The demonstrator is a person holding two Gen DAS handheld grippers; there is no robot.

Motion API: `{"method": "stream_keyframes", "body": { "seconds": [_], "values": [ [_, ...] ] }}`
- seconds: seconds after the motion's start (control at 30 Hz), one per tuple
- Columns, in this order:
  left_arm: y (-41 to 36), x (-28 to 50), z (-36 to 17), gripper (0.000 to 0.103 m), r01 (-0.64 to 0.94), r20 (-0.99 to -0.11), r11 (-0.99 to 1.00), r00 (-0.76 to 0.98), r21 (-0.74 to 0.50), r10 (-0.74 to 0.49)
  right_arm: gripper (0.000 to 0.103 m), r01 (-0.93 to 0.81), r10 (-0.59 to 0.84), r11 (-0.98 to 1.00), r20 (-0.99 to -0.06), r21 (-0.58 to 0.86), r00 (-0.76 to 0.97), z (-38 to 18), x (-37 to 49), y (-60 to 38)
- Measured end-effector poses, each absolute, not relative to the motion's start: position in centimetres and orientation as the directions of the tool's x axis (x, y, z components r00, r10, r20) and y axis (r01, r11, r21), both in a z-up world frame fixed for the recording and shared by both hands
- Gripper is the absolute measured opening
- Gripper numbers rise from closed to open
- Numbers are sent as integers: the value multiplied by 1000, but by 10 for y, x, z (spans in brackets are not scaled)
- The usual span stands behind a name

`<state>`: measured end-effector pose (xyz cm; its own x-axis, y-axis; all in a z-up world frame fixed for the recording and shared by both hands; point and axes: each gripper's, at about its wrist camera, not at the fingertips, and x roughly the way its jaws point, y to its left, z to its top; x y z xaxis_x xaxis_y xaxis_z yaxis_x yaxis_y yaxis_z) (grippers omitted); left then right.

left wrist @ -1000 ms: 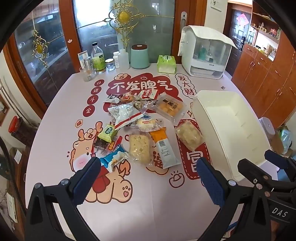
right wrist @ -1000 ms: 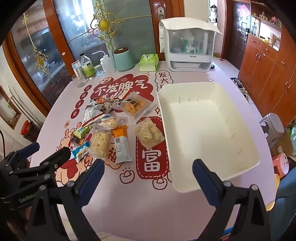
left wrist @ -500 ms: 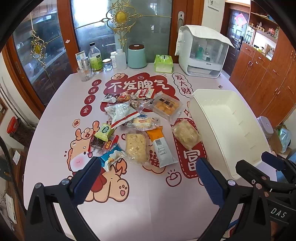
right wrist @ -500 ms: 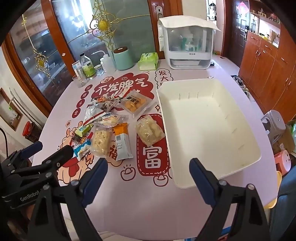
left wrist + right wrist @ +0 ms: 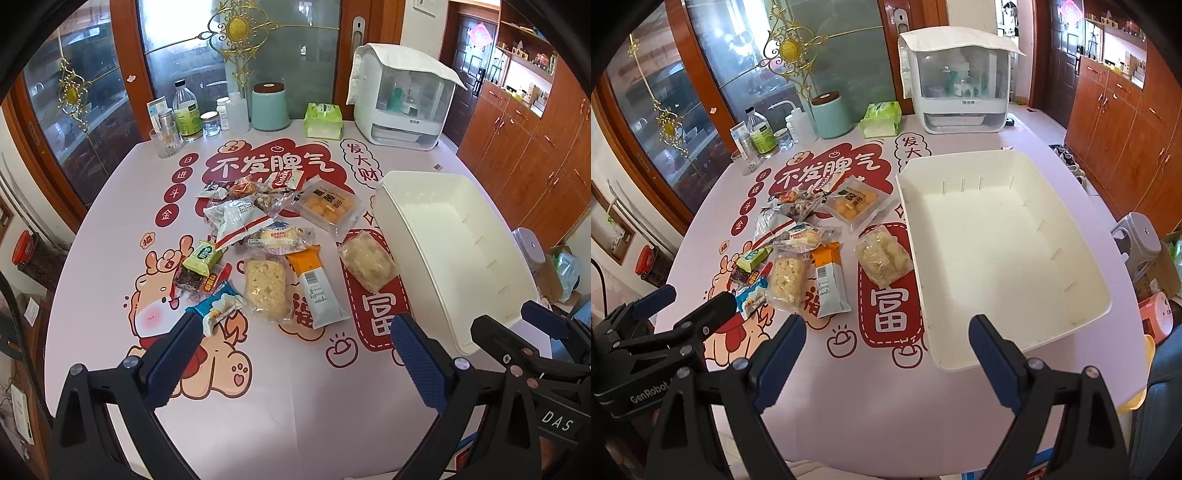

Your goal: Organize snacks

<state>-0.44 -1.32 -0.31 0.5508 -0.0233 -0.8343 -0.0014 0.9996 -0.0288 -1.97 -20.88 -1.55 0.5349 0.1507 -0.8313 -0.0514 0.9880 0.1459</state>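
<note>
Hazards, then stock.

Risk 1: your left claw (image 5: 295, 350) and right claw (image 5: 886, 354) both hang with fingers wide apart, holding nothing, above the near edge of the bench (image 5: 288, 417). The snack pile (image 5: 273, 251) at frame centre overlaps heavily, so a careless pinch would likely drag a neighbour along.

Risk 2: crinkly film wrappers probably slip or tear if pinched by a corner.

Risk 3: the white bin (image 5: 997, 243), right of centre, lies close beside the pale cake packet (image 5: 882, 258); a claw could nudge its wall.

Count (overlaps make the far cluster uncertain):
- white bin: 1, with nothing in it
- snack packets: roughly 12, all on the bench, none binned
- orange-topped bar (image 5: 317, 291): 1
- yellow-cake packet (image 5: 328, 206): 1
- rice-crisp packet (image 5: 266, 288): 1
</note>
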Motion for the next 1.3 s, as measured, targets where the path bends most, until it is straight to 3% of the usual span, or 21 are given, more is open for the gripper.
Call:
{"method": "stream_keyframes", "body": {
  "seconds": [0.97, 1.3],
  "values": [
    [-9, -2, -7, 101, -28, -848, 1000, 530, -5, 11, 90, -79, 168, 986, -841, 148, 515, -22, -11, -208],
    [25, 6, -10, 101, -76, -865, 997, 502, -27, 15, 90, -113, 219, 976, -849, 188, 481, -30, 6, -192]
  ]
}}
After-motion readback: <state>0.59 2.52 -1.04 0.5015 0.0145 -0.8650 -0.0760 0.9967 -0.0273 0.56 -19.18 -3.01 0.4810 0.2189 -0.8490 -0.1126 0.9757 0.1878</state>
